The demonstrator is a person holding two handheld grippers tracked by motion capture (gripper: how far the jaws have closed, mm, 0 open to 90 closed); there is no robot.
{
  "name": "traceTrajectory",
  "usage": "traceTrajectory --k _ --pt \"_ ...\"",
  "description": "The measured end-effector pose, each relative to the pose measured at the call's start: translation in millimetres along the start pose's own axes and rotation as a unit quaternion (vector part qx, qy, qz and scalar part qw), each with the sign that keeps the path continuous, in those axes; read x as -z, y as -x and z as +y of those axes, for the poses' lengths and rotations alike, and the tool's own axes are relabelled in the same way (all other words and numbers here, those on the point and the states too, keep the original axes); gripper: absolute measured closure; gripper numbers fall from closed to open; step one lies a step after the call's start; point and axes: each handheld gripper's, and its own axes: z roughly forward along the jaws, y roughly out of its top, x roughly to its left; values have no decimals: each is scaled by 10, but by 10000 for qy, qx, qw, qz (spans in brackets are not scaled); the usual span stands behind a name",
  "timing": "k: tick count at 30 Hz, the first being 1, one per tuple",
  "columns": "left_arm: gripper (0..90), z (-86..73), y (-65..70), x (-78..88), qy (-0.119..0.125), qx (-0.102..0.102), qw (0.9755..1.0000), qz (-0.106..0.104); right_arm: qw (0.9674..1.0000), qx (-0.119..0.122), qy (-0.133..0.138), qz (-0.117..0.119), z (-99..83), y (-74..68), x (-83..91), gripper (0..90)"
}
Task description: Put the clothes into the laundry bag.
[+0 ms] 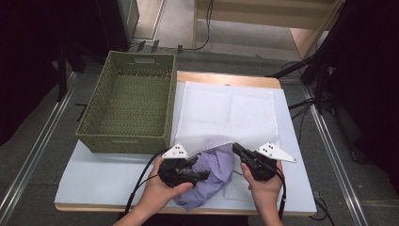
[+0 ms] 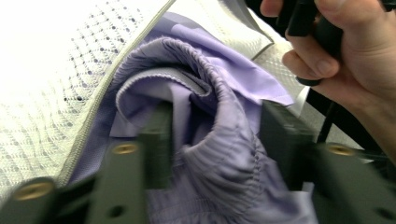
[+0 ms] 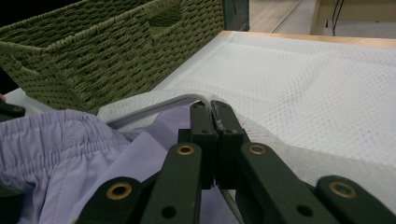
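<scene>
The right gripper (image 3: 212,109) pinches the mesh bag (image 1: 226,110) rim; the left gripper (image 2: 215,140), jaws apart, has the purple garment (image 1: 214,172) half in at the table's near edge.

One camera looks down on the surface (image 1: 117,181) from above. Two ride close behind each tool, looking along its jaws; all share the lilac garment (image 1: 217,174) and mesh bag (image 3: 299,84).

A matt lilac cloth garment with a gathered elastic waistband (image 2: 205,116) lies in a white open-weave mesh laundry bag (image 1: 226,113); at ten o'clock, a rough olive-green woven wicker basket (image 1: 127,101) sits on the smooth pale-topped wooden table (image 1: 94,181).
</scene>
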Motion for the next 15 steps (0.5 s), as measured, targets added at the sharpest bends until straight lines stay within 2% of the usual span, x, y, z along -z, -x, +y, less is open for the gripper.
traceTrajectory --k 1,2,3,4,5,6,7,8,9,10,11,13,15 --pt "734 -9 16 -31 -100 -94 9999 -6 10000 -21 -8 7 -6 -4 -8 895" --pt "792 -21 45 -88 -231 -272 9993 -61 10000 -15 -16 12 -13 -4 -18 896" --pt "824 -21 45 -88 -231 -272 9993 -61 10000 -41 -40 30 -25 -14 -37 895" --pt "830 -21 92 -169 -371 -488 9981 -47 10000 -35 -61 43 -32 -27 -53 895" --pt "831 -21 92 -169 -371 -488 9981 -47 10000 -35 -61 43 -32 -27 -53 895" --pt "829 28 115 -261 -386 -505 9979 149 9999 -4 -115 72 -42 -67 -68 895" --pt "827 47 98 -284 -367 -437 9980 254 9999 35 -97 76 -42 -81 -67 895" --pt "828 47 98 -284 -367 -437 9980 254 9999 35 -97 76 -42 -81 -67 895" --pt "828 71 53 -328 -298 -317 9981 438 9999 29 -87 95 -41 -94 -63 896" --pt "830 77 -10 -418 -301 -345 9949 903 9999 43 -75 97 -35 -117 -39 895" --pt "829 67 -57 -473 -345 -277 9946 935 9999 41 -56 104 -32 -123 -30 896" --pt "800 46 -111 -531 -404 -66 9962 769 9999 61 -43 94 -32 -120 -20 895" --pt "706 47 -90 -480 -301 -135 9964 778 9999 54 -62 86 -39 -112 -12 895"
